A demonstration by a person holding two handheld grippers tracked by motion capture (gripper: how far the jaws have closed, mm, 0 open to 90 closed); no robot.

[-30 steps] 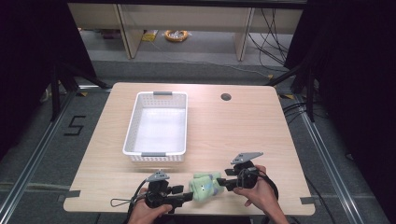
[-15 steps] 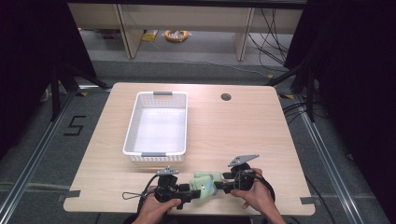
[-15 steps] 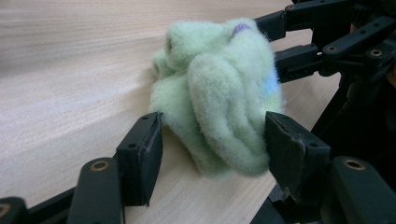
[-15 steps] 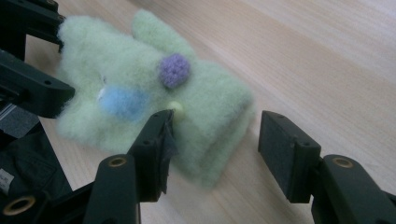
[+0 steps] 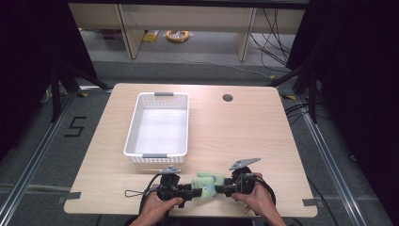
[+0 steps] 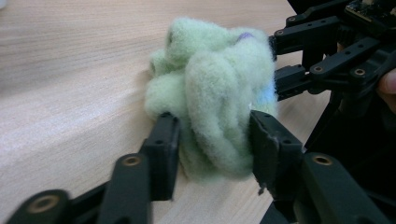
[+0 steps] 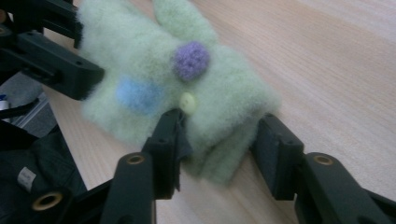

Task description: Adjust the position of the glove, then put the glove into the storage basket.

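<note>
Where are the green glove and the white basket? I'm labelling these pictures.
green glove [image 6: 215,107], left gripper view, on its fuzzy bunched middle.
white basket [image 5: 156,157], high view, on its near rim.

Light wood-grain surface [image 5: 235,136], rectangular with rounded corners, seen from above. Small round dark hole [image 5: 227,98] near far edge, right of centre. White perforated plastic basket [image 5: 183,127] standing on left-centre part, long side running away from the near edge, grey handles at both short ends, nothing inside. Pale green fuzzy plush toy [image 5: 207,182] lying on the wood near the front edge, just in front of the basket's near right corner; purple pompom and light blue patch on it. Grey tape tabs at both front corners.
</note>
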